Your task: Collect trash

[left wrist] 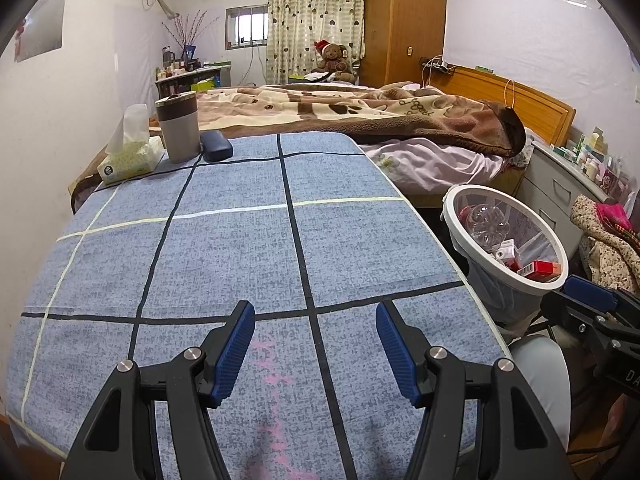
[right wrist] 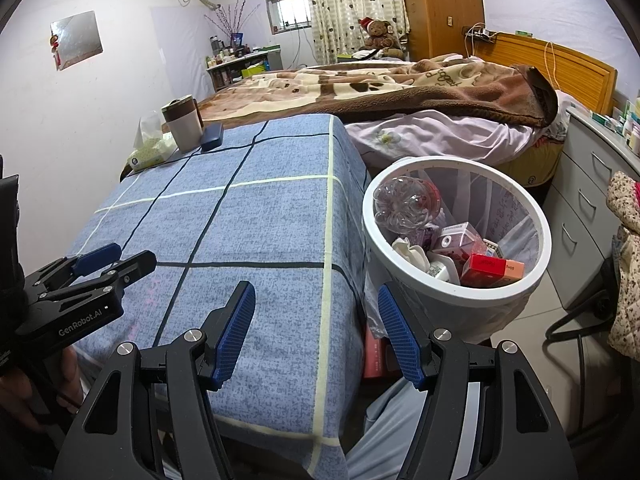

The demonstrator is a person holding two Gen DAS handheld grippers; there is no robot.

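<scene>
Bin point(right wrist: 536, 236): bottle point(right wrist: 404, 200), cartons point(right wrist: 492, 270) inside | both jaws apart, empty

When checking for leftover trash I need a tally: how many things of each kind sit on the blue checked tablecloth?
Tissue pack: 1
Lidded cup: 1
Dark blue case: 1
Total: 3

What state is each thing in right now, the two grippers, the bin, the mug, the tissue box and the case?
Left hand-held gripper: open, empty.
Right hand-held gripper: open, empty.
Trash bin: upright, partly filled.
Mug: upright, lid on.
Tissue box: open, tissue sticking up.
Dark case: closed, lying flat.
</scene>
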